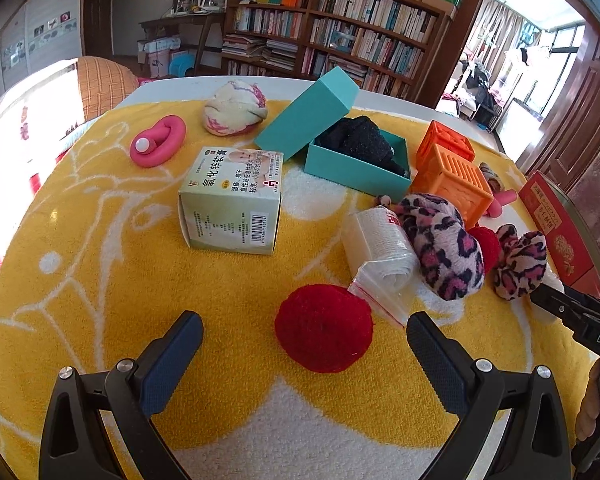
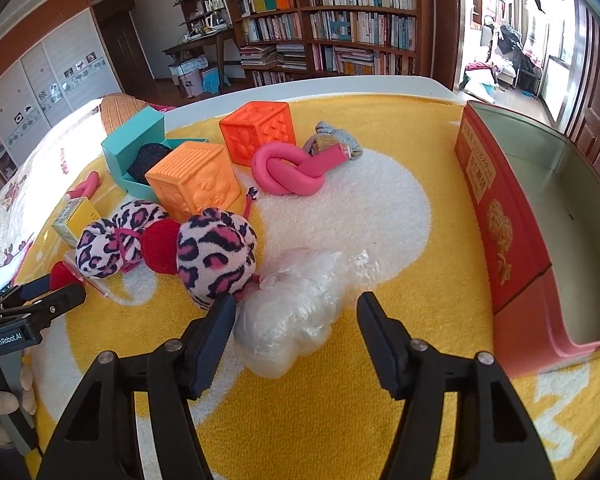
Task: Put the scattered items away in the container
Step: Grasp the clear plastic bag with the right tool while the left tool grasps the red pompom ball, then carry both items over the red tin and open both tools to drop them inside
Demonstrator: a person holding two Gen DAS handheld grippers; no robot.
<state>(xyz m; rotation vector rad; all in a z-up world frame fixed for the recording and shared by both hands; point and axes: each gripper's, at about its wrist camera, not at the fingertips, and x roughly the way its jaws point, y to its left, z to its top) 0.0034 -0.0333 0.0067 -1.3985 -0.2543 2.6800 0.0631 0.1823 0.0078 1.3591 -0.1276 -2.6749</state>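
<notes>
— At three o'clock in the right wrist view, is the red box (image 2: 500, 216) filled yet?
— No, what shows of its inside looks bare; the cubes, leopard plush and the rest lie on the yellow towel (image 2: 420, 152).
— Grippers?
— Left gripper (image 1: 304, 330) wide around the red yarn ball (image 1: 324, 328), not touching. Right gripper (image 2: 296, 312) wide, straddling a clear plastic bundle (image 2: 296, 312).

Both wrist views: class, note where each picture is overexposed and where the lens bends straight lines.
Left wrist view: sunlight burns out the bedding beside the yellow towel at far left; the bookshelf curves. Right wrist view: the balcony doorway is blown out; glare on the clear plastic bag hides its contents; the red box rim bows.
</notes>
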